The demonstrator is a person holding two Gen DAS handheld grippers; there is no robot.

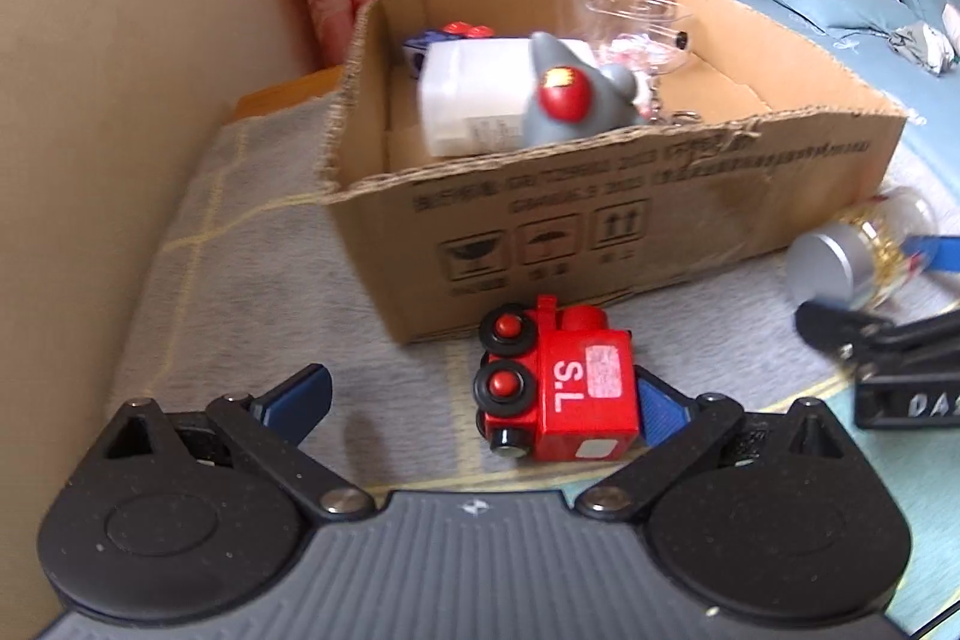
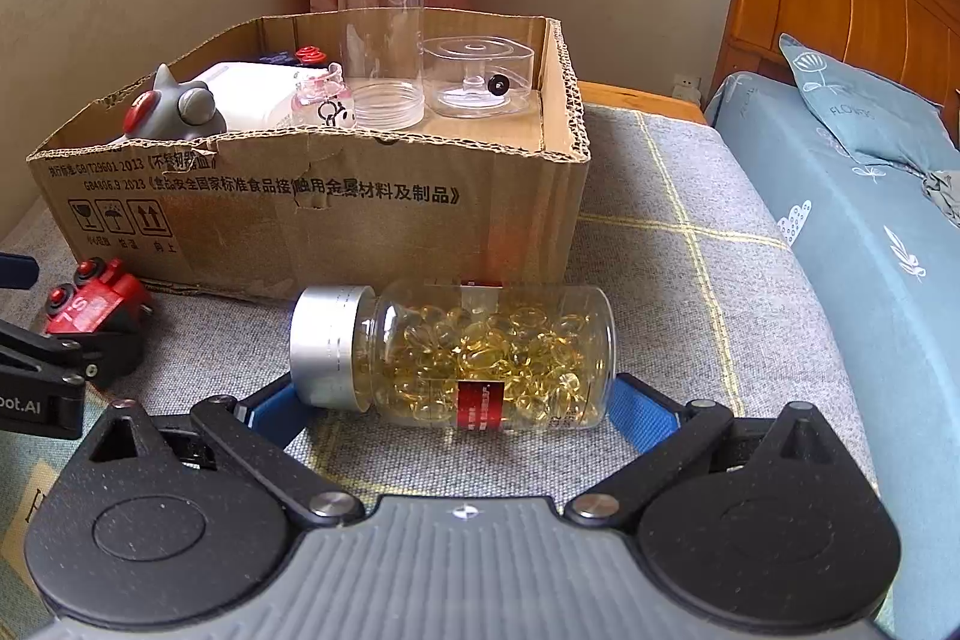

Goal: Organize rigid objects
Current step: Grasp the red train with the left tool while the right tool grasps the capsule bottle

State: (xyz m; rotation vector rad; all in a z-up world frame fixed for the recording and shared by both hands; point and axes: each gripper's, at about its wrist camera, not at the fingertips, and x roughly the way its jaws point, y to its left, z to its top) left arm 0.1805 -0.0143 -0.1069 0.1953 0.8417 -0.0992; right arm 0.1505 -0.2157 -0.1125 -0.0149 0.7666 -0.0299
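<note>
**Both grippers spread, toy train and pill bottle between the fingers**

The left gripper (image 1: 477, 400) is spread wide; the red train (image 1: 555, 382) lies on its side between the fingers, against the right finger, clear of the left. The right gripper (image 2: 453, 406) is also spread, its fingers flanking the pill bottle (image 2: 456, 355), which lies on its side, silver cap toward 9 o'clock; contact cannot be told. Both things rest on the grey blanket (image 2: 690, 280). At 12 o'clock from each stands the cardboard box (image 2: 312, 214), holding a grey figure (image 2: 174, 106), a white container (image 1: 474, 94) and two clear jars (image 2: 381, 52). The bed (image 2: 888, 244) lies at 3 o'clock.
</note>
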